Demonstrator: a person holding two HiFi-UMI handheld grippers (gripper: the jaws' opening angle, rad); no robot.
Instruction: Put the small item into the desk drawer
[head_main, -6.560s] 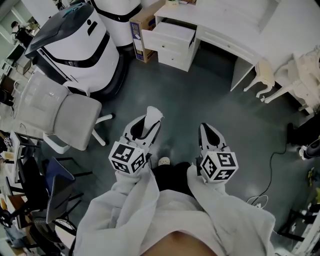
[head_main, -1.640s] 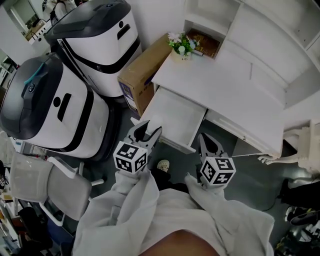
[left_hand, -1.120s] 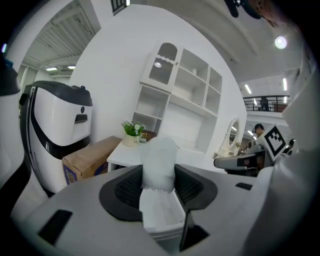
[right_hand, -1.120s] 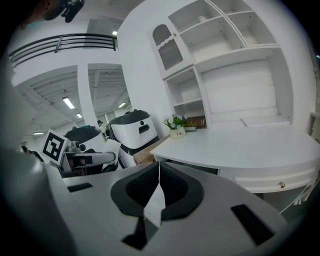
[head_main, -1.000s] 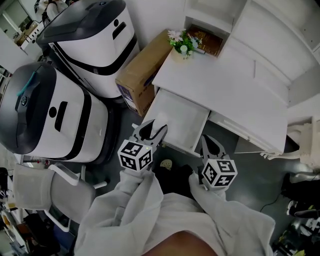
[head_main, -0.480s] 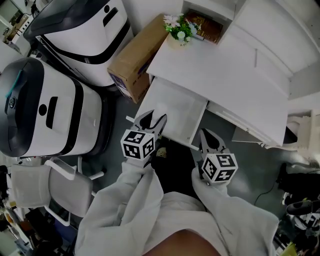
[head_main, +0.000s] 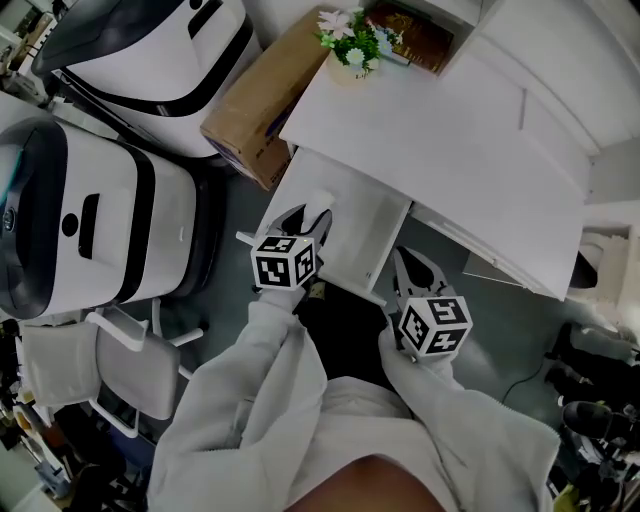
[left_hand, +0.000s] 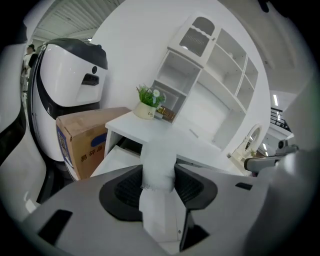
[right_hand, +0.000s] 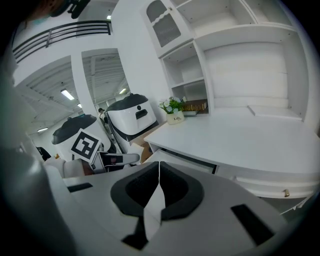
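Further over drawer (head_main: 352, 212): L hand-held gripper (head_main: 308, 224) pinching white item (left_hand: 158, 167); R hand-held gripper (right_hand: 158, 181) closed.

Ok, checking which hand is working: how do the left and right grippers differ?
The left gripper has its jaws apart, clamped on a small white item; the right gripper has its jaws together and empty. The left gripper reaches over the open drawer; the right gripper hangs outside it. Both point toward the white desk.
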